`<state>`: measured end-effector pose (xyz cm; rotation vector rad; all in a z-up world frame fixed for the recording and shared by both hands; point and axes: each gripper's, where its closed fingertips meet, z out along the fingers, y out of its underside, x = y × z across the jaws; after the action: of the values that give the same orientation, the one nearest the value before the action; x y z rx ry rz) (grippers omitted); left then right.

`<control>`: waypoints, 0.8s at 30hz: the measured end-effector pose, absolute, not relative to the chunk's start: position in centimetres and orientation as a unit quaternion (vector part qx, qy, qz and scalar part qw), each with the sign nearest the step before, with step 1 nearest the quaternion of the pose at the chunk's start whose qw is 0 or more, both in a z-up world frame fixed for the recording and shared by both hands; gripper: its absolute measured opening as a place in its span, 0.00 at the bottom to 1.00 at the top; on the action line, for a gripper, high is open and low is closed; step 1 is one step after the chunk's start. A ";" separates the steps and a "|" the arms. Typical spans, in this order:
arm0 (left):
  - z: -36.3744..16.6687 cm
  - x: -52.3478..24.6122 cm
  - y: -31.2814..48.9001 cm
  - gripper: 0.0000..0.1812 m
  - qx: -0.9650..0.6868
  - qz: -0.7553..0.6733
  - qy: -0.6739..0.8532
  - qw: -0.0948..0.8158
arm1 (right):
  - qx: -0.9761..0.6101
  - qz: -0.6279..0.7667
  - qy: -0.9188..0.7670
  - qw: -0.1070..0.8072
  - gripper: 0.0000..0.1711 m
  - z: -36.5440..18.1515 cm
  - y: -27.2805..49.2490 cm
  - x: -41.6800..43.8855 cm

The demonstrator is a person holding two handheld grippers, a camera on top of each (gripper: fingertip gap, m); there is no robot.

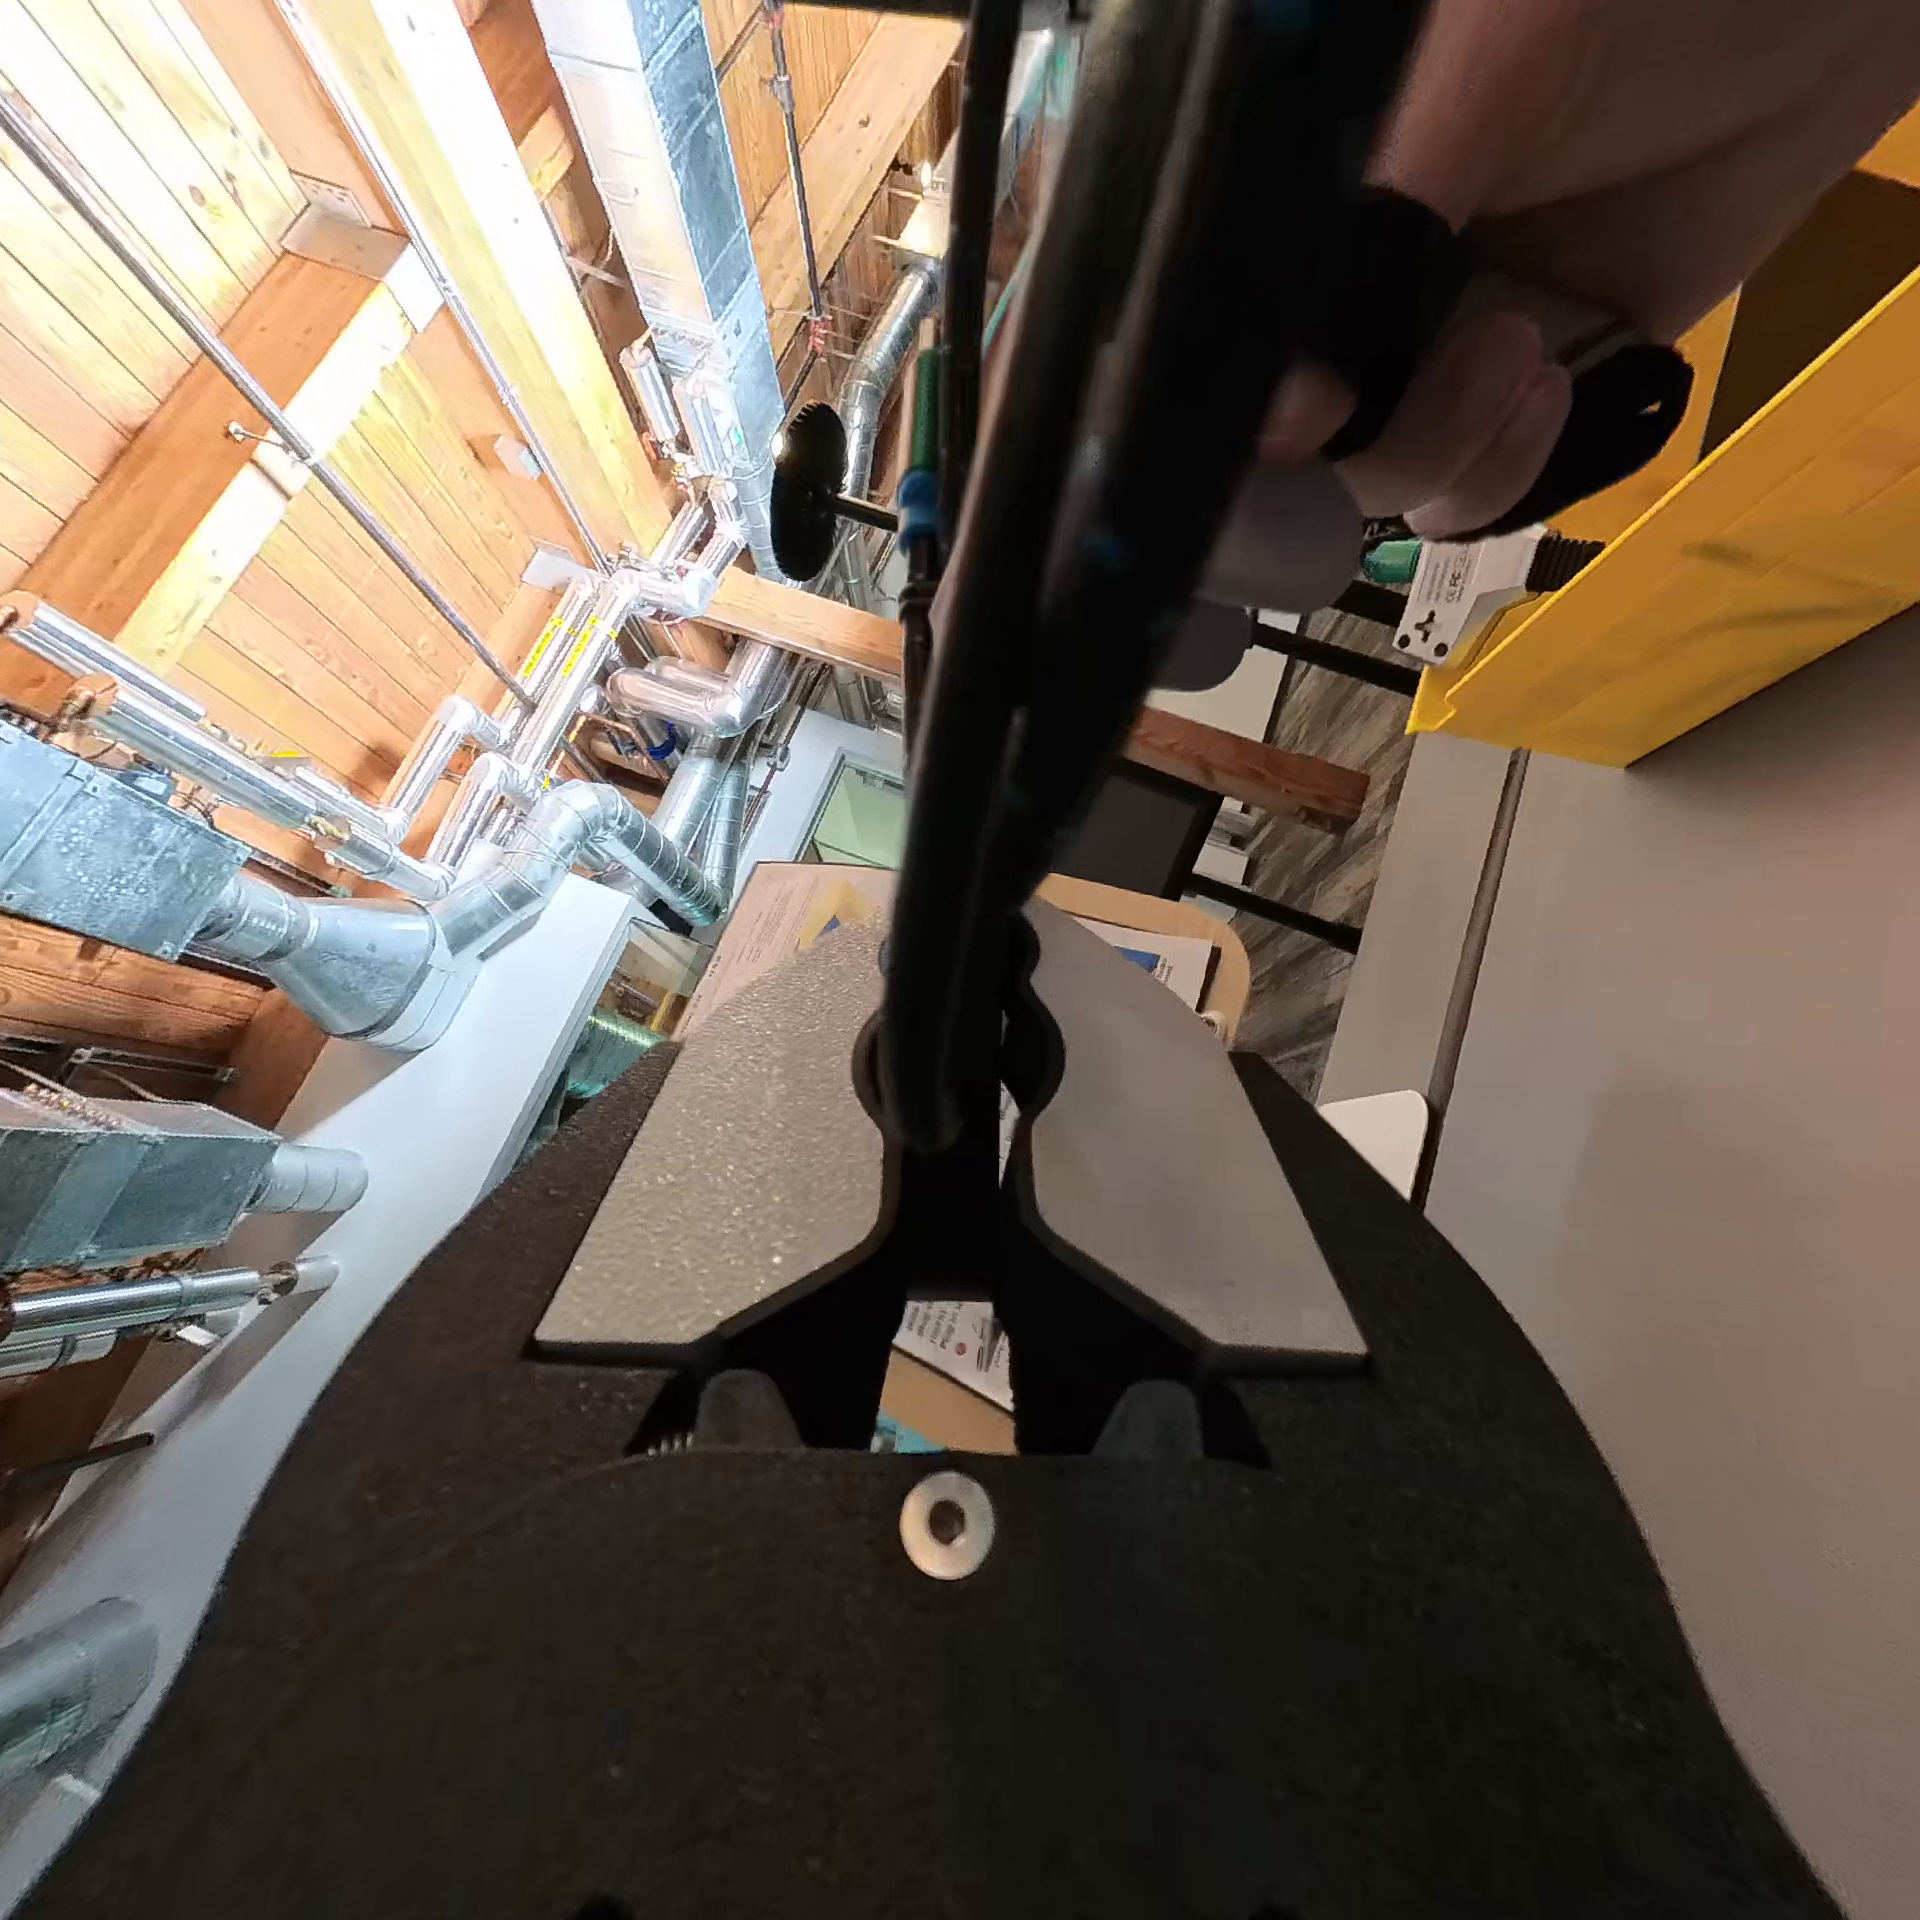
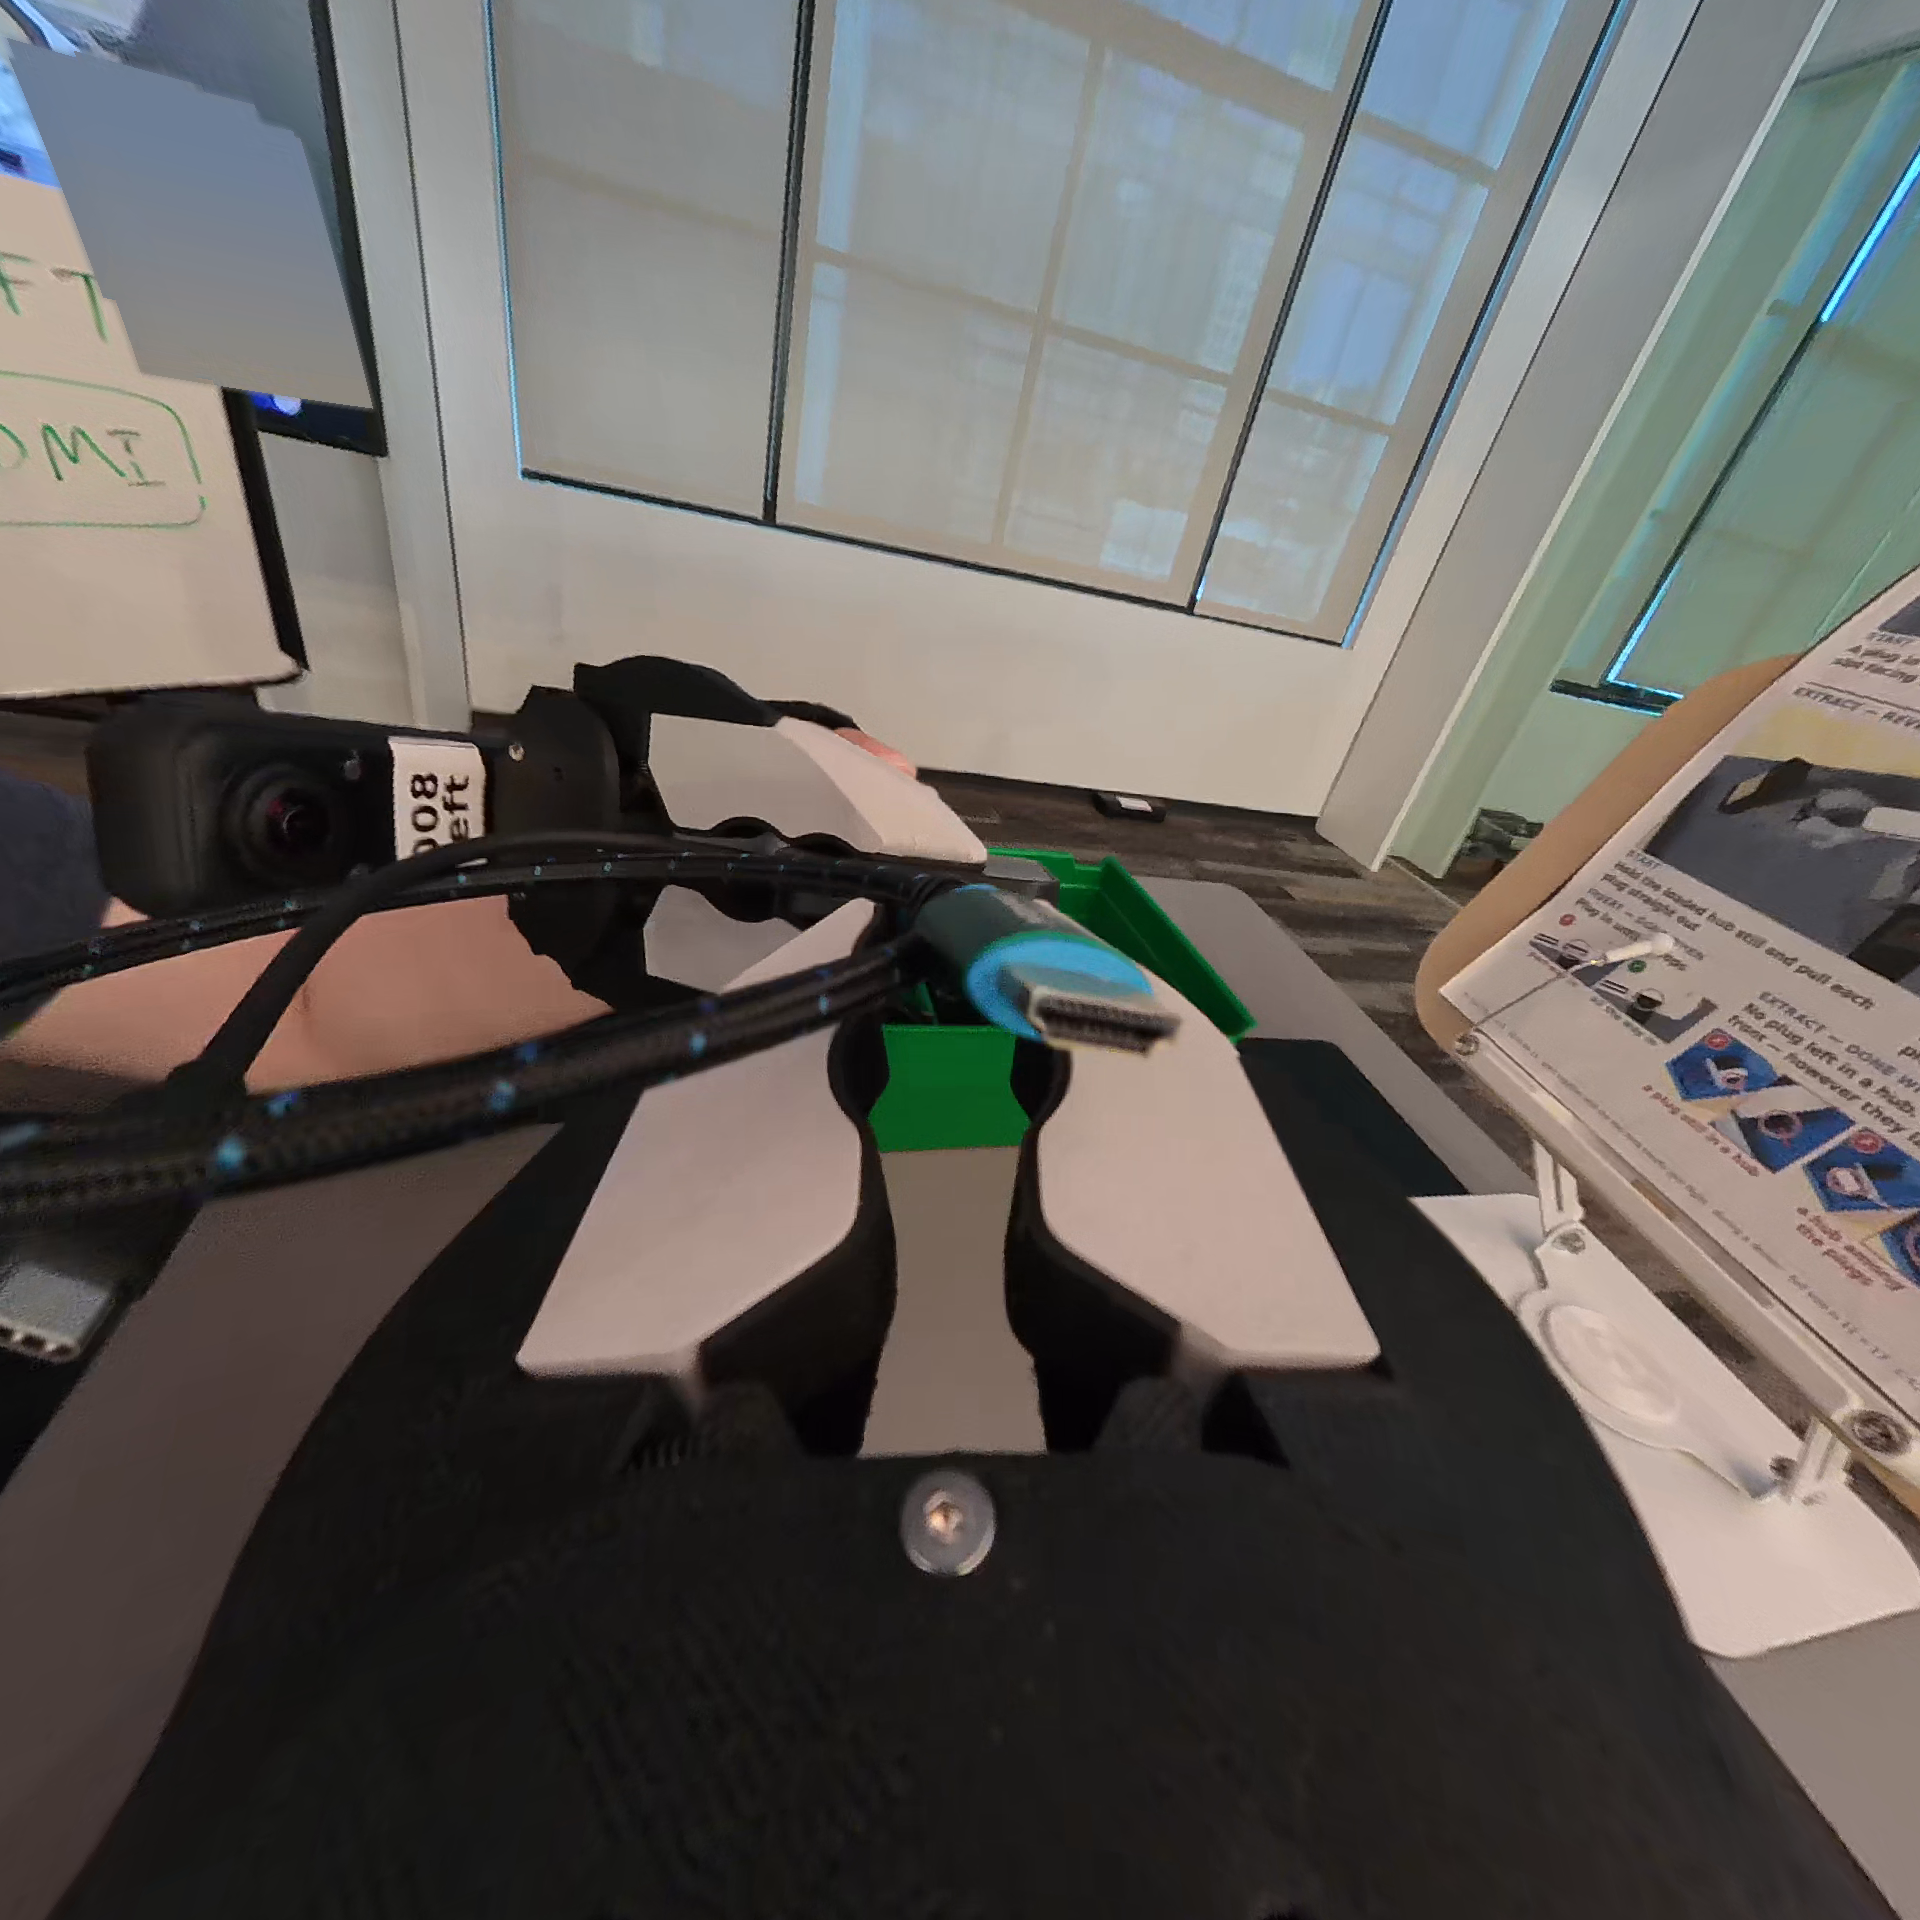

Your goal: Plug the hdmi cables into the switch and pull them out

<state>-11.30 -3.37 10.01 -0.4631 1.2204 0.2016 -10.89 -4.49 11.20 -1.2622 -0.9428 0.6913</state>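
Observation:
My left gripper (image 1: pixel 951 977) is tilted up toward the ceiling and is shut on a bundle of black braided HDMI cables (image 1: pixel 935 790). In the right wrist view the left gripper (image 2: pixel 914 883) holds that bundle (image 2: pixel 499 1081) sideways over the table. One HDMI plug with a blue collar (image 2: pixel 1060 987) sticks out of the bundle, just above the tips of my right gripper (image 2: pixel 945 1049). The right gripper is open and empty. A silver device with ports (image 2: pixel 42 1309) lies at the lower left, partly cut off. A small white device (image 1: pixel 1455 603) with a green plug sits by the yellow bin.
A green open box (image 2: pixel 945 1091) stands on the grey table (image 2: pixel 1278 935) behind my right fingertips. An instruction sheet on a white stand (image 2: pixel 1714 1039) is at the right. A yellow bin (image 1: pixel 1714 540) sits on the table. A person's hand (image 1: pixel 1475 416) is close above. The tips of both grippers are at nearly the same place.

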 end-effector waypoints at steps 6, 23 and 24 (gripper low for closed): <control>10.2 -11.2 -4.4 0.08 -0.199 0.088 0.573 0.790 | -0.547 0.350 -0.414 0.638 0.13 11.5 -5.2 -10.9; 12.7 -11.4 -4.7 0.10 -0.200 0.181 0.512 0.815 | -0.423 0.217 -0.478 0.739 0.12 13.3 -7.3 -10.3; 12.6 -11.4 -4.8 0.09 -0.200 0.182 0.515 0.813 | -0.418 0.215 -0.481 0.740 0.12 13.2 -7.4 -10.2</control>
<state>-11.37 -4.79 12.59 -0.4280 1.1005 0.3895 -10.22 -7.37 13.24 -0.9175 -1.0546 0.4721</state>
